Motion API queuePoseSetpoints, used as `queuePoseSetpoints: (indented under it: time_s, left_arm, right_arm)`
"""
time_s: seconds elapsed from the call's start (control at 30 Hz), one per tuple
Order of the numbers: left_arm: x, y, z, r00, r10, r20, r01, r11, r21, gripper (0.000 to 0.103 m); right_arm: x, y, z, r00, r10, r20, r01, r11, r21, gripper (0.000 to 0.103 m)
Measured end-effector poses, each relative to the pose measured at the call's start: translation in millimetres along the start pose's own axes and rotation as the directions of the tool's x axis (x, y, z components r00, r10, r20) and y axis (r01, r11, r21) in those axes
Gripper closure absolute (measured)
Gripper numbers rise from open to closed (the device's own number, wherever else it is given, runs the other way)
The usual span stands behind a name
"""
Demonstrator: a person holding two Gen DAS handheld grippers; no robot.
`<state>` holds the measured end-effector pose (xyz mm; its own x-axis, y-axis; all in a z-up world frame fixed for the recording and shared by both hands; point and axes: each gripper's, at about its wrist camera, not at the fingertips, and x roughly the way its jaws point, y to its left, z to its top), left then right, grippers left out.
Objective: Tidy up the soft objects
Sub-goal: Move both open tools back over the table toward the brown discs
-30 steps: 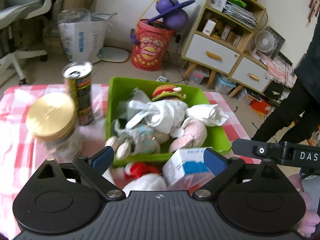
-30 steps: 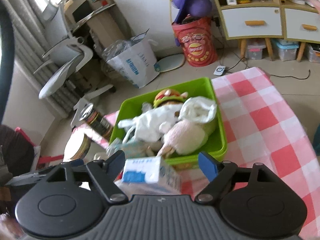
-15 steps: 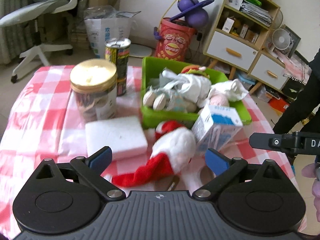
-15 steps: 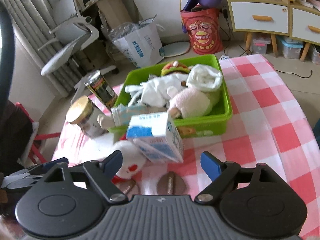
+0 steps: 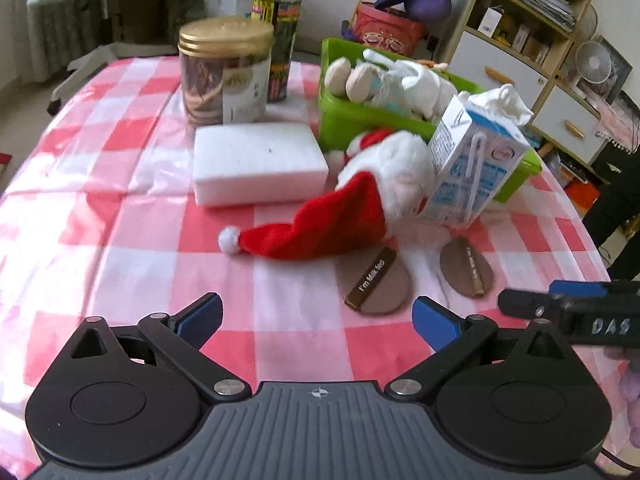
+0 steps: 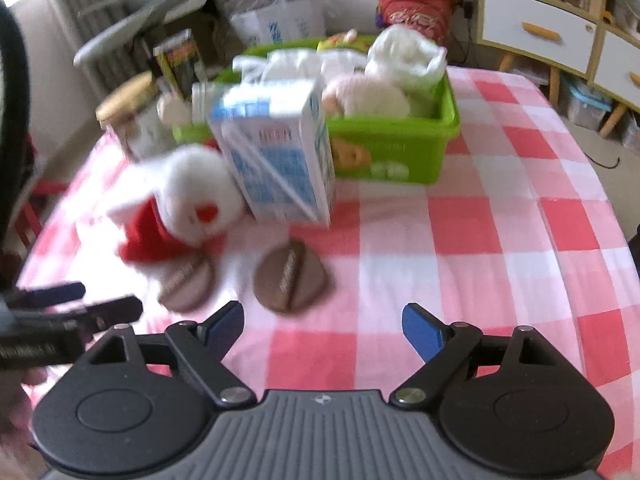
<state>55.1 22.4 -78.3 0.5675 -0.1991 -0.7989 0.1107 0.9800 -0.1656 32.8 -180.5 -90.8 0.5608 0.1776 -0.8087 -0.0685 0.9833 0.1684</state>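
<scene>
Plush toys already fill the green bin [image 5: 352,116]; the Santa-hatted plush [image 5: 384,176] and white sponge [image 5: 258,162] lie on the surface, probably still unsorted. Left tool [image 5: 318,316] and right tool [image 6: 322,326] gape wide, empty.

Your left claw [image 5: 318,316] is matte black, with a ribbed grey plate at its middle, round discs either side, silver screws at the linkage joints and blue pads on the fingertips [image 5: 434,320]. Your right claw [image 6: 323,326] matches it, and white lettering runs along its black side bar.
</scene>
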Motion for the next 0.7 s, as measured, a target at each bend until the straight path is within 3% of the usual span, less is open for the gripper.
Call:
queuePoseSetpoints:
  time_s: [0.13,0.23,0.4,0.7]
  left_arm:
    - [9,-7,-9,1.0,-0.01,0.003,0.01,0.999,0.051,0.007]
    - [17,-10,-13,1.0,-0.012,0.006,0.011,0.995,0.095,0.007]
    - [22,-15,-21,0.999,0.017,0.038,-0.023,0.985,0.17,0.005]
    - [24,-14,-26,0.996,-0.011,0.088,-0.009,0.976,0.215,0.005]
  right_arm:
    - [16,-4,-9,1.0,-0.025,-0.019,0.024,0.999,-0.032,0.038]
    - [18,-1,-15,1.0,-0.028,0.013,0.029,0.995,-0.091,0.034]
    - [23,5,-25,0.997,-0.047,0.062,0.058,0.981,-0.184,0.019]
    - [23,0,-29,0.991,-0.005,0.13,0.032,0.977,-0.211,0.019]
